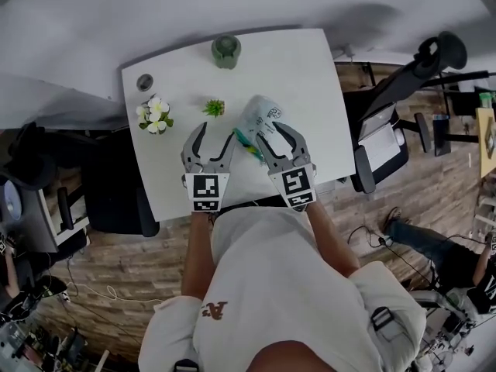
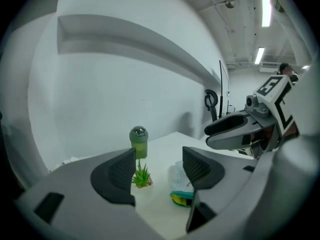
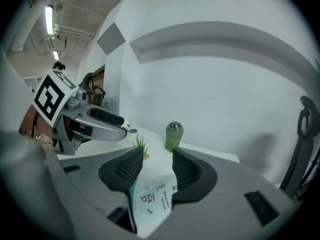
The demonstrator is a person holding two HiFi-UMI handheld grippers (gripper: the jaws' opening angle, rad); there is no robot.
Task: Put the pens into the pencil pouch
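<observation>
Both tools hover spread: the left tool (image 2: pixel 157 159) empty; the right tool (image 3: pixel 156 156) framing the pencil pouch (image 1: pixel 261 118), which rests unpinched on the bench (image 1: pixel 310 76) near its front edge. No loose pens show, so I judge they sit inside; hence nothing needs gripping.

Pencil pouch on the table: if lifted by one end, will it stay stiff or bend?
Probably it bends: the pencil pouch looks thin and wrinkled, slumped on the table, so likely light too. Something yellow shows at its teal end; contents might slip out if that end tips down.
</observation>
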